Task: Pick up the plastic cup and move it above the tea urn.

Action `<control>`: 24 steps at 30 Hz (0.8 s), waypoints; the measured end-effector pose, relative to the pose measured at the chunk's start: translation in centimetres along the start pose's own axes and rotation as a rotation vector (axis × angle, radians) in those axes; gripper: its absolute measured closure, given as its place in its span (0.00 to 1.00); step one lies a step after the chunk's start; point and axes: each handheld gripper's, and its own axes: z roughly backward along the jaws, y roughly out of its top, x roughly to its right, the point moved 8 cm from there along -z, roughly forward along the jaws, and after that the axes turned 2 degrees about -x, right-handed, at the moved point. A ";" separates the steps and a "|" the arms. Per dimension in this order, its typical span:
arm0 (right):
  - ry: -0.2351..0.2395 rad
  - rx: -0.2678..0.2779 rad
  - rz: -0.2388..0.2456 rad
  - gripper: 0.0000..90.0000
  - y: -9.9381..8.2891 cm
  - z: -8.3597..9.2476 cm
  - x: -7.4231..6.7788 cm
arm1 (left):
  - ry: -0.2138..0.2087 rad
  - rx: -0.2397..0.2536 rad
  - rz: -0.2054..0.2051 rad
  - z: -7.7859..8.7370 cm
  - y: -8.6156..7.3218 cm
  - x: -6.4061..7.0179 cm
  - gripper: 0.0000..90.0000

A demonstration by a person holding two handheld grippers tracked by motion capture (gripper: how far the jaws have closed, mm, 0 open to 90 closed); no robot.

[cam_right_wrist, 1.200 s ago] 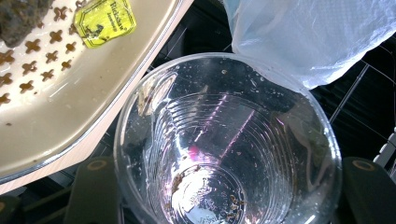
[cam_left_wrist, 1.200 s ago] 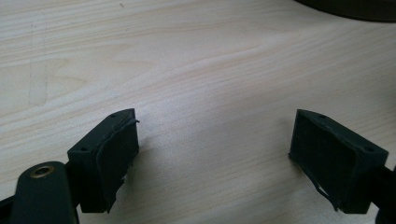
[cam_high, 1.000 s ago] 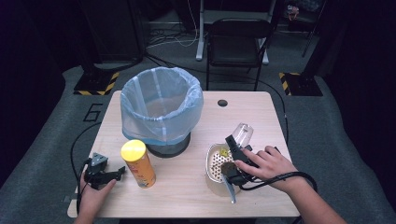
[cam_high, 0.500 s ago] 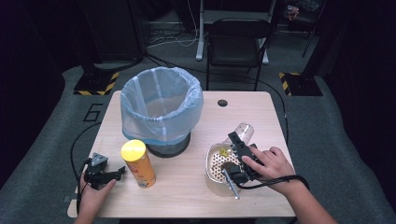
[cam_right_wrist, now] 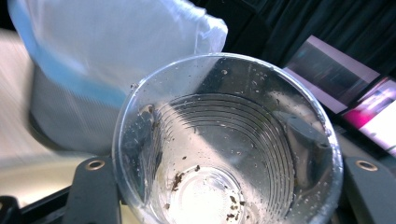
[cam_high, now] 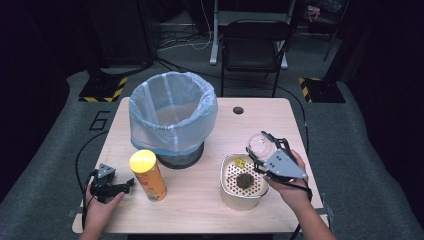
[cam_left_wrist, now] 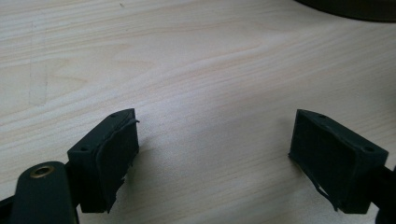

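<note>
Right hand-held gripper (cam_high: 263,150) clamps a clear plastic cup (cam_right_wrist: 224,144) (jaws outside its walls).

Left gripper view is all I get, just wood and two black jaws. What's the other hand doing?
Observer: The right tool is shut on a clear plastic cup, held above the table.
Operator: Is anything in the cup?
Observer: Only droplets and a few dark crumbs at its bottom.
Operator: What's near it?
Observer: A cream strainer bowl with a dark lump inside sits just beside it.
Operator: And near my tool?
Observer: A yellow-lidded chip can stands right by the left tool, in front of a bin lined with a blue bag.
</note>
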 end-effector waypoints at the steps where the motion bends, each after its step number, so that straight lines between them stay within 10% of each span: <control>1: 0.025 0.011 -0.063 0.38 0.1 0.0 0.3 | 0.000 0.000 0.000 0.0 0.0 0.0 0.17; 5: 0.124 0.033 -0.267 0.38 0.5 0.1 1.0 | 0.000 0.000 0.000 0.0 0.0 0.0 0.17; 11: 0.208 0.042 -0.376 0.38 1.5 0.3 1.6 | 0.000 0.000 0.000 0.0 0.0 0.0 0.17; 24: 0.227 0.015 -0.333 0.38 4.8 -0.4 2.5 | 0.000 0.000 0.001 0.0 0.0 0.0 0.17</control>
